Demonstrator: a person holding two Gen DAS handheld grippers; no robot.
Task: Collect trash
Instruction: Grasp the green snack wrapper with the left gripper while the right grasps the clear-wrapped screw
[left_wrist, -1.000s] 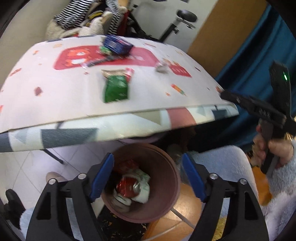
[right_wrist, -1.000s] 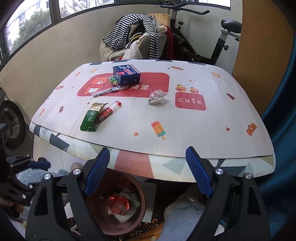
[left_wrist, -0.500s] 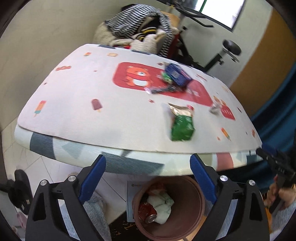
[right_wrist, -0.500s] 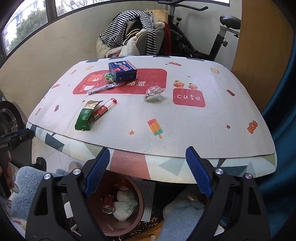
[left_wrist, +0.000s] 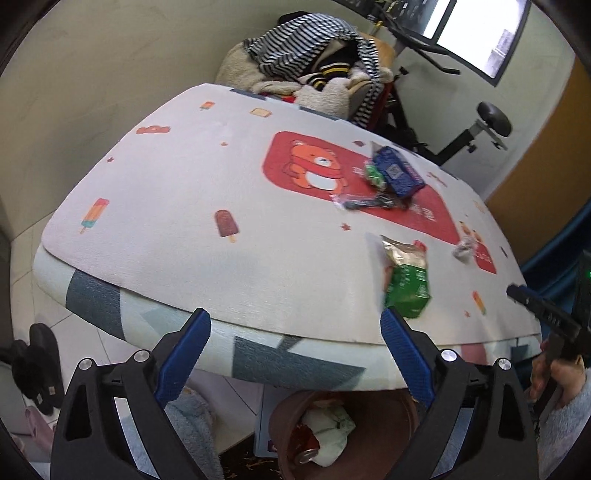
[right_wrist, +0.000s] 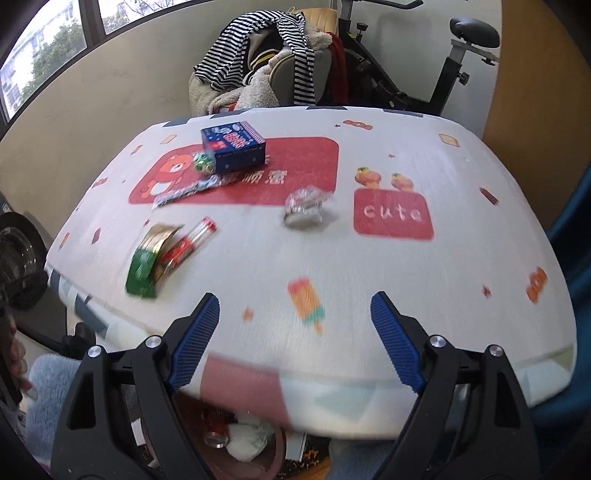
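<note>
Now, both grippers over the near edge of the printed table mat (right_wrist: 424, 295), both empty

Left gripper (left_wrist: 295, 354): blue-padded jaws spread wide, nothing between them, only the mat's patterned front edge behind the gap

Right gripper (right_wrist: 291, 334): jaws likewise spread wide, nothing pinched, printed popsicle on the mat showing through the gap

Trash on the mat, clock positions from the right wrist view:
- green snack wrapper (right_wrist: 144, 264) at 9 o'clock, near the left edge, flat, torn foil end pointing away
- red-and-clear tube wrapper (right_wrist: 188, 242) touching the green wrapper's right side, lying diagonally
- crumpled clear plastic wad (right_wrist: 304, 208) just above centre, at 12 o'clock, just left of the red "cute" patch
- blue carton (right_wrist: 234, 146) at 11 o'clock on the far red bear patch
- small green crumpled wrapper (right_wrist: 203, 162) touching the carton's left front corner
- long dark wrapper strip (right_wrist: 184, 192) just in front of the carton, lying crosswise

From the left wrist view, green snack wrapper (left_wrist: 408, 286) at 3 o'clock, close above the right finger's tip; blue carton (left_wrist: 397, 171) at 1 o'clock

Brown round bin (left_wrist: 284, 435) on the floor under the table edge, at 6 o'clock, holding a crushed can and white crumpled paper; same bin (right_wrist: 258, 461) at 6 o'clock in the right view, partly hidden by the mat's edge

Right gripper's black body with a hand on its grip at the 4 o'clock edge of the left view

Striped clothes heaped on a chair (right_wrist: 266, 55) beyond the table at 12 o'clock, exercise bike (right_wrist: 458, 55) at 1 o'clock
</note>
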